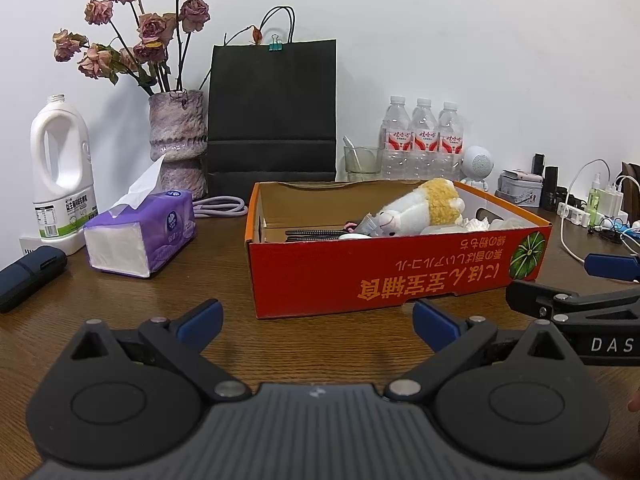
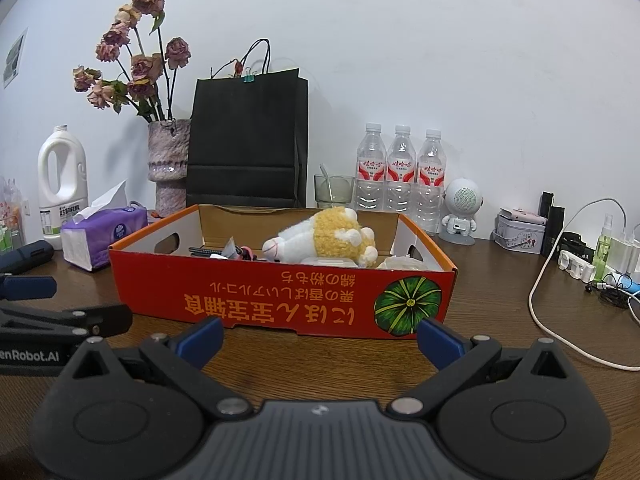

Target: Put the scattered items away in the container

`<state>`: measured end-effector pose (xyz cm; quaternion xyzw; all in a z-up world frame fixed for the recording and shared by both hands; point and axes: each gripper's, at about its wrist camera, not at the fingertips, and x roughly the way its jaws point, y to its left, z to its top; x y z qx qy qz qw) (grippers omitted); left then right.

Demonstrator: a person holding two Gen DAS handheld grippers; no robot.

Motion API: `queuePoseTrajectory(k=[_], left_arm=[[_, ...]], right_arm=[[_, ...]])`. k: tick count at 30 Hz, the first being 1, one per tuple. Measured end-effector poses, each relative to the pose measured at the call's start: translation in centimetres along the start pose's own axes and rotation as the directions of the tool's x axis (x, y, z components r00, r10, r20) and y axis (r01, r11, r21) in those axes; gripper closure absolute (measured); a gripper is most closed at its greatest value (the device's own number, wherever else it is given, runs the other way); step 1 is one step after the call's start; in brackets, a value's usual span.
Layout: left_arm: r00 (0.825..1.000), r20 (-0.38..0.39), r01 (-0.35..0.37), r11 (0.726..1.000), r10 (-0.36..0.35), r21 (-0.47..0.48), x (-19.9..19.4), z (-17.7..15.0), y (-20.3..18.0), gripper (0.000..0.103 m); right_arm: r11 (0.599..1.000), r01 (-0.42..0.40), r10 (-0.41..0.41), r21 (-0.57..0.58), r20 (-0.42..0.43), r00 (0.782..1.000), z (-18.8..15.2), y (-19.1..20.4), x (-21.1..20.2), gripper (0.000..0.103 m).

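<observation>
Left wrist view puts the red box point(image 1: 384, 276) on the wooden table point(image 1: 200, 288), with a plush toy point(image 1: 420, 208) and small clutter lying inside. I see my left gripper point(image 1: 318, 322) and right gripper point(image 2: 320, 334) just before the box, both spread wide, holding nothing. Tissues point(image 1: 140, 236) sit left of the box, a black bag point(image 1: 274, 116) behind.

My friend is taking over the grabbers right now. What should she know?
Left hand-held gripper: open, empty, held above the table in front of the box.
Right hand-held gripper: open, empty, beside the left one.
The red cardboard box already holds the plush toy, a dark cable and small bits.
No loose items show on the table right in front of the box, so the tidying looks nearly or fully done.
</observation>
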<state>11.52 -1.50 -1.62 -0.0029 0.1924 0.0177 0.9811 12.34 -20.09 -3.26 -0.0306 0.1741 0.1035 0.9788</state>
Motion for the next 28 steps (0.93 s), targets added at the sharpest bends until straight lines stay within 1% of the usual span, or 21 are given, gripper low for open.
queuePoseTrajectory(k=[16, 22, 28], left_arm=[[1.000, 0.006, -0.010, 1.000, 0.010, -0.006, -0.09, -0.04, 0.02, 0.000], [1.000, 0.008, 0.000, 1.000, 0.000, -0.004, -0.16, -0.06, 0.05, 0.000], [1.000, 0.016, -0.004, 1.000, 0.004, -0.015, -0.28, -0.01, 0.18, 0.000]], right_arm=[[1.000, 0.000, 0.000, -0.002, 0.000, 1.000, 0.00, 0.00, 0.00, 0.000], [1.000, 0.001, -0.001, -0.001, 0.000, 1.000, -0.01, 0.02, 0.00, 0.000], [1.000, 0.001, -0.001, -0.002, 0.000, 1.000, 0.01, 0.02, 0.01, 0.000]])
